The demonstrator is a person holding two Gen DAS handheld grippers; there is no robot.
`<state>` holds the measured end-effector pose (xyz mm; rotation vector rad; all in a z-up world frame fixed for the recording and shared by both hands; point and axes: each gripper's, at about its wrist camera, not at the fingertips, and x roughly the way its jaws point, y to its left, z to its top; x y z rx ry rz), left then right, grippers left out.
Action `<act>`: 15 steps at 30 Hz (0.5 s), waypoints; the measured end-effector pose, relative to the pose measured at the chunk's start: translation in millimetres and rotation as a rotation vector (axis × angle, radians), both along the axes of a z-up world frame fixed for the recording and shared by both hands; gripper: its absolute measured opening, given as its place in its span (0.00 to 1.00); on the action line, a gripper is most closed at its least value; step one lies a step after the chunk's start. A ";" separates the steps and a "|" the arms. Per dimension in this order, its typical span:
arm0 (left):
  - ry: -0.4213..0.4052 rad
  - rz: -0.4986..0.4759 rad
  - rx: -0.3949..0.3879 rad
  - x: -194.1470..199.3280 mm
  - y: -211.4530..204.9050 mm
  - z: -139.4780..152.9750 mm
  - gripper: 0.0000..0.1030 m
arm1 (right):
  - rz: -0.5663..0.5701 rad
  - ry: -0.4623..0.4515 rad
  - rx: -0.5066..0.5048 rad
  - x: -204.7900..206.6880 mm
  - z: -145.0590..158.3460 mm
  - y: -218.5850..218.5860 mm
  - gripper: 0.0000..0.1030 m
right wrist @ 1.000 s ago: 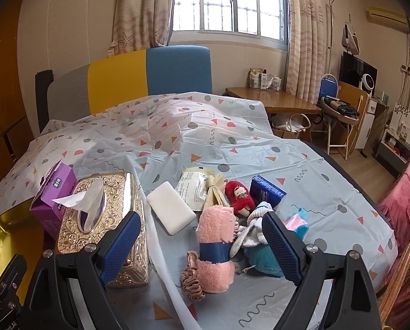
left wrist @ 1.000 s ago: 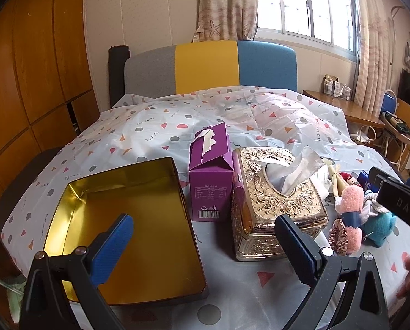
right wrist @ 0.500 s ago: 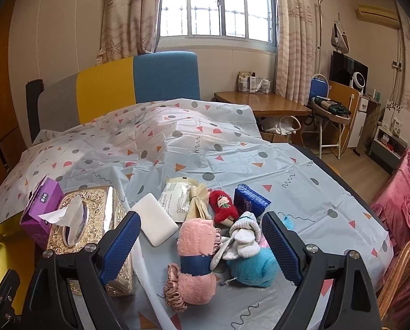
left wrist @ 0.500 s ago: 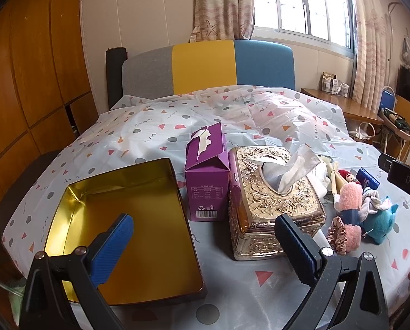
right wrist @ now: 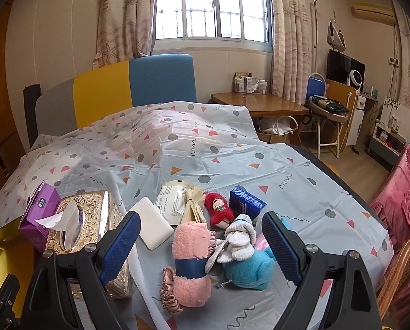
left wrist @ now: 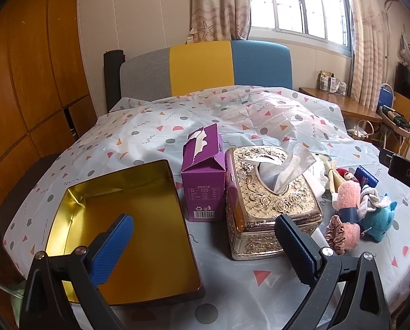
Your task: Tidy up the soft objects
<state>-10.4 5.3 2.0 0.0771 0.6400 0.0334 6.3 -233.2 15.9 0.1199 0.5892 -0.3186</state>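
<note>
Though both pairs of fingers stand wide apart and hold nothing, the left gripper (left wrist: 205, 246) hangs over the near edge of the gold tin (left wrist: 161, 280), whose front rim its own frame hides. The right gripper (right wrist: 202, 243) hovers above the soft pile on the bed cover (right wrist: 301, 192), its blue pads framing the rolled pink towel (right wrist: 189, 250) with a dark blue band. A pink scrunchie (right wrist: 170, 294) touches the towel's near end, and white socks (right wrist: 239, 240) lie on the blue plush toy (right wrist: 247, 271), half covering it. Just behind sit a red doll (right wrist: 218, 210), a dark blue packet (right wrist: 246, 202), a white pad (right wrist: 152, 225) and a printed sachet (right wrist: 169, 203).

The left view crowds this pile at its right edge, where the pad and sachet are mostly hidden behind the gold tissue box (left wrist: 270, 198). It alone shows the tin's bare yellow floor; the right view catches only a corner. The purple carton (left wrist: 205, 170), torn open on top, seems to touch the tissue box.
</note>
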 end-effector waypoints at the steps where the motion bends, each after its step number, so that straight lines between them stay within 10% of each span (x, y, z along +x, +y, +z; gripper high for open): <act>1: 0.000 -0.001 0.001 0.0 -0.4 0.1 1.00 | -0.002 -0.001 0.001 0.1 0.2 -0.9 0.88; 15: 0.032 -0.120 -0.113 -0.8 -4.1 -1.6 1.00 | -0.029 -0.009 -0.012 25.0 -1.0 -52.4 0.88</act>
